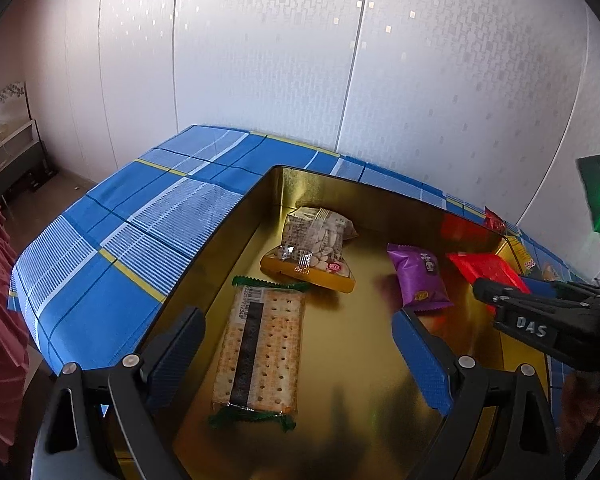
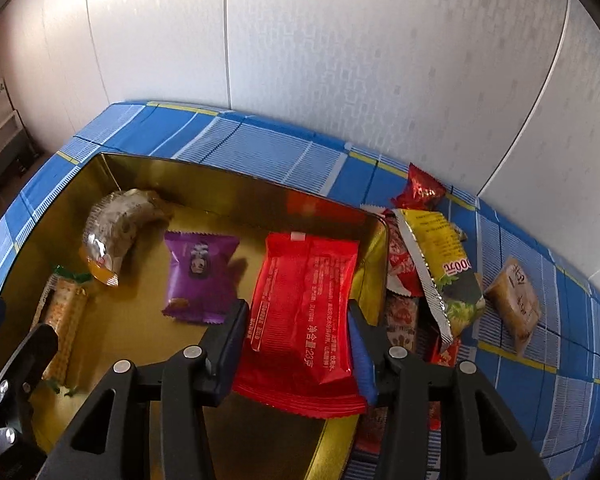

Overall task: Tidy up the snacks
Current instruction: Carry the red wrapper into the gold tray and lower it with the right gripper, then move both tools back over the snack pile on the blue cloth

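A gold tin [image 1: 236, 208] lies open on the blue checked cloth. Inside it are a long cracker packet [image 1: 260, 352], a clear bag of seeds [image 1: 320, 248] and a purple packet [image 1: 418, 280]. My left gripper [image 1: 298, 316] hangs open over the near end of the tin, above the crackers, and holds nothing. My right gripper [image 2: 296, 308] is shut on a red packet [image 2: 304, 300], its pads pressing the two long sides. It holds the packet above the right end of the tin [image 2: 228, 178], beside the purple packet [image 2: 200, 276]. From the left wrist view, the right gripper [image 1: 500, 292] comes in from the right.
Just outside the tin's right wall lies a heap of loose snacks: a yellow packet [image 2: 440, 264], a small red one [image 2: 418, 188] and more red wrappers below. A tan packet [image 2: 516, 304] lies alone farther right. A pale wall runs close behind the table.
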`<state>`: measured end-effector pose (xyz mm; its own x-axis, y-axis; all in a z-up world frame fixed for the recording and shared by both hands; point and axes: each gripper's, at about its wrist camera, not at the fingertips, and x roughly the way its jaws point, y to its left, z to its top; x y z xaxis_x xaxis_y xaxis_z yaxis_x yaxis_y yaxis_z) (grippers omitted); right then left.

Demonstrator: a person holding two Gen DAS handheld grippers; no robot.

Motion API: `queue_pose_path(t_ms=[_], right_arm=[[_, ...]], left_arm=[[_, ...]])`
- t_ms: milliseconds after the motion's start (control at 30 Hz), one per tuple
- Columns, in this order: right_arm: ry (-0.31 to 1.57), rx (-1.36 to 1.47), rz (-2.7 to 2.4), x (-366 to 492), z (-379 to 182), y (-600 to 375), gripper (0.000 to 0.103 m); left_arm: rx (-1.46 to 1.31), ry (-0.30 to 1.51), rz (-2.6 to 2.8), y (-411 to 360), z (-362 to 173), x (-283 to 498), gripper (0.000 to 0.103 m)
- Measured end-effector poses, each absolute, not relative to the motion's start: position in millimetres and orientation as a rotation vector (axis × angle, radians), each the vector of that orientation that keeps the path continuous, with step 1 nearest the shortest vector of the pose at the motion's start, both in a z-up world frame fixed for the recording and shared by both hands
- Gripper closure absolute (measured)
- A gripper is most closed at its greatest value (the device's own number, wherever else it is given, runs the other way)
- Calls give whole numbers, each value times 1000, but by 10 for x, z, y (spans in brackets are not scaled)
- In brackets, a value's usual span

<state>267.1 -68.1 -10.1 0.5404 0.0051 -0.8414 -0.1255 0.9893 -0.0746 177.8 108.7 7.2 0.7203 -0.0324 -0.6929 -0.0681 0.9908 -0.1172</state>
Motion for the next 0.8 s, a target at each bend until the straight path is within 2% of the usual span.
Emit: queue_pose_path(t_ms=[100,233,367,600,800], right_arm=[[938,-84,110,2594,7,-795,53],[916,-25,107,2581,78,-897,36],[911,-23,136,2601,106,-848,35],[744,33,12,2373,393,-1390,35],[831,100,-83,2317,209,-1996,35]], left_arm=[[-145,769,19,1081,72,1780,8],[-132,759,24,1045,78,1767,8],[-133,752,18,1049,81,1753,8],[-190,773,10,1140,57,1760,8],[-228,770,-27,1105,72,1753,8]])
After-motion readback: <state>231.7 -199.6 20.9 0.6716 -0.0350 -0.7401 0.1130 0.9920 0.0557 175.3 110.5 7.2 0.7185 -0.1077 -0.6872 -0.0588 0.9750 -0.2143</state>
